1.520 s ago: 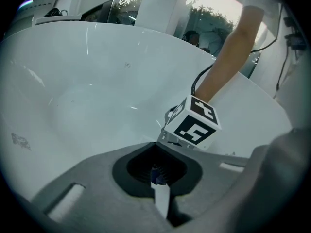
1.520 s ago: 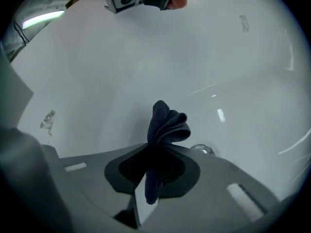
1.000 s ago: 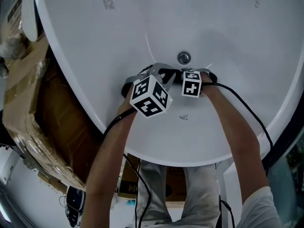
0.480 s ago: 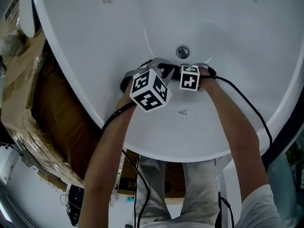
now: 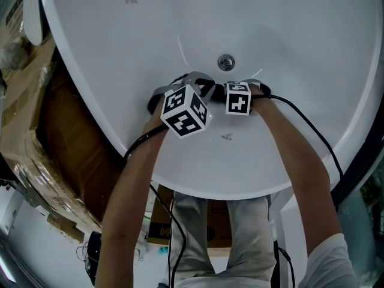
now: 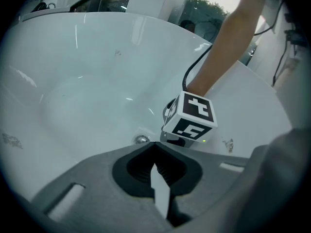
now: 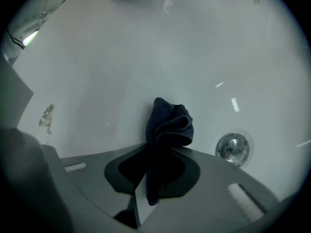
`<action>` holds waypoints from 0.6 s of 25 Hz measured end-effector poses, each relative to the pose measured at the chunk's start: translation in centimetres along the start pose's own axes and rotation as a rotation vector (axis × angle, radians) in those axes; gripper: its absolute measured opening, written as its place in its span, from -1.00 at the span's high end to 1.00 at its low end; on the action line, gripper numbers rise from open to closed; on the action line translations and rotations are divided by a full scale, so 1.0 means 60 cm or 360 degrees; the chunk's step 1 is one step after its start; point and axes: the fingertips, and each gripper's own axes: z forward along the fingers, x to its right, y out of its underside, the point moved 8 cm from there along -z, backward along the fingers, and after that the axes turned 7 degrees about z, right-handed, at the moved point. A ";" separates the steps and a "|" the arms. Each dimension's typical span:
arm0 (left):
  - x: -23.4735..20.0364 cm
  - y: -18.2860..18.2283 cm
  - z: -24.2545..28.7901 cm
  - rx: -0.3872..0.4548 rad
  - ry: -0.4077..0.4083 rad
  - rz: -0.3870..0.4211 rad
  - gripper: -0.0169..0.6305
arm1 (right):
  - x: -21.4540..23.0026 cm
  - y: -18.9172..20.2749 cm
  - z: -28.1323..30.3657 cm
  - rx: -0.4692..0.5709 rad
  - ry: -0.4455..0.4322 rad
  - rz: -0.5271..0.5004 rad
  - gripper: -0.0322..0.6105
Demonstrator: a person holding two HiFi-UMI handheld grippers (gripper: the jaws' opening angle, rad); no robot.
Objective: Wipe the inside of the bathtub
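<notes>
Clutter round the edges
A taped, plastic-wrapped cardboard box [image 5: 27, 113] lies at the left; glass panes [image 6: 204, 11] showing greenery stand beyond.

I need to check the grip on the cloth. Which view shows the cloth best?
The right gripper view: the dark cloth sits bunched between the right gripper jaws, shut on it. The head view hides it under that gripper; the left gripper view shows only that gripper's cube.

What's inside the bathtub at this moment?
Inside the bathtub: the chrome drain, a smudge, the right gripper shut on a dark cloth, and the left gripper shut, empty. The tub surface beneath the cloth is covered.
</notes>
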 end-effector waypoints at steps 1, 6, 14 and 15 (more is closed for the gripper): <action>0.001 -0.003 -0.001 0.0005 -0.0001 -0.0001 0.96 | -0.003 0.001 -0.003 0.0004 -0.0002 -0.0006 0.76; 0.013 -0.017 -0.003 0.0011 -0.0003 0.0015 0.96 | -0.025 0.003 -0.013 0.0003 -0.0021 -0.0025 0.76; 0.033 -0.030 -0.015 0.0010 -0.0005 0.0062 0.96 | -0.066 -0.004 -0.040 0.0050 -0.0049 -0.0043 0.76; 0.036 -0.031 -0.017 0.0007 -0.0005 0.0065 0.95 | -0.073 -0.004 -0.044 0.0050 -0.0059 -0.0051 0.76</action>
